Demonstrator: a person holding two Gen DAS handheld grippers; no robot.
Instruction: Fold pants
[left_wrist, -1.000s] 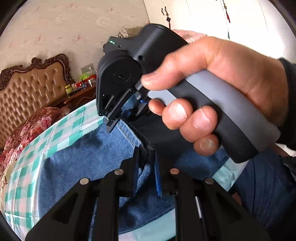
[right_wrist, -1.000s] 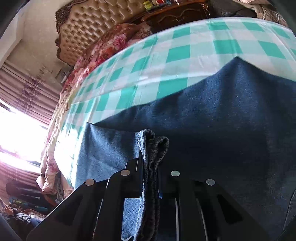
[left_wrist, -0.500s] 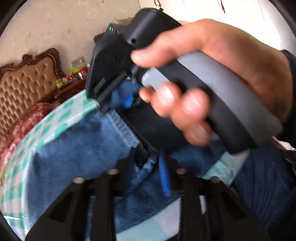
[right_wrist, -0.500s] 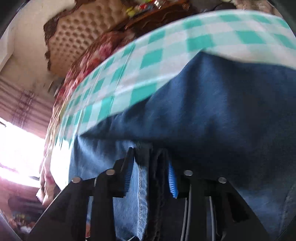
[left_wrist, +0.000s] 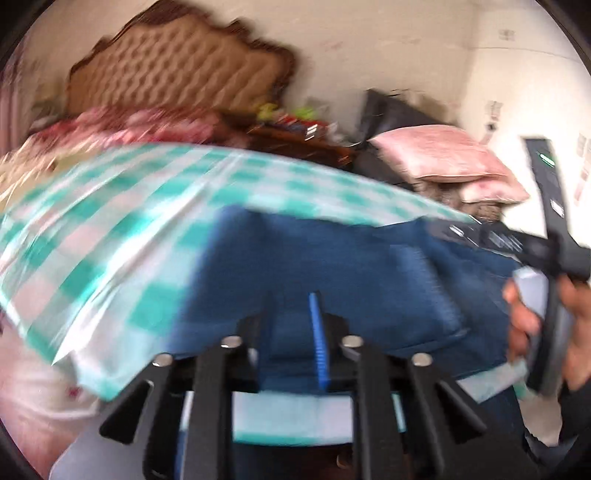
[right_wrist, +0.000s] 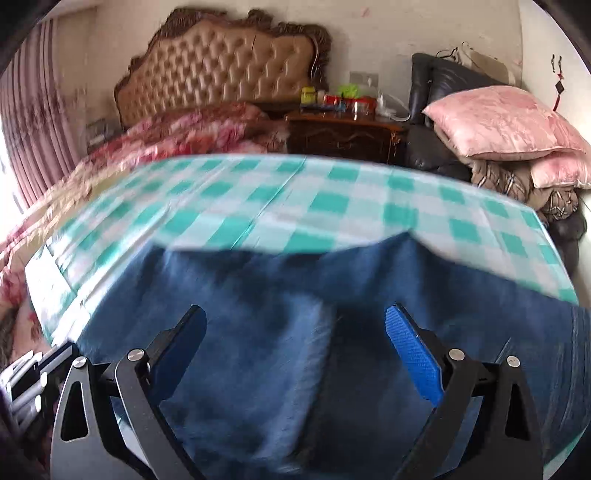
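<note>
Blue jeans (left_wrist: 351, 266) lie folded flat on a table under a teal-and-white check cloth (left_wrist: 129, 206). My left gripper (left_wrist: 291, 299) hovers over the jeans' near edge. Its jaws are closing to a narrow gap, and the blurred denim behind them does not look gripped. A hand (left_wrist: 535, 325) holds the right gripper's body (left_wrist: 550, 221) at the right edge of this view. In the right wrist view, my right gripper (right_wrist: 295, 310) is opening wide above the jeans (right_wrist: 240, 295). Nothing is between its blue pads (right_wrist: 410, 350). A layered fold edge (right_wrist: 321, 350) runs under it.
Beyond the table (right_wrist: 332, 195) stand a bed with a tufted headboard (right_wrist: 221, 66) and a floral quilt (right_wrist: 192, 129). A dark nightstand (right_wrist: 343, 129) carries bottles. Pink pillows (right_wrist: 506, 122) are stacked on a black sofa at the right.
The right gripper let go of the bunched denim and spread wide. Both views rolled level. The left gripper swung left, away from the right hand, which now sits at the view's right edge.
</note>
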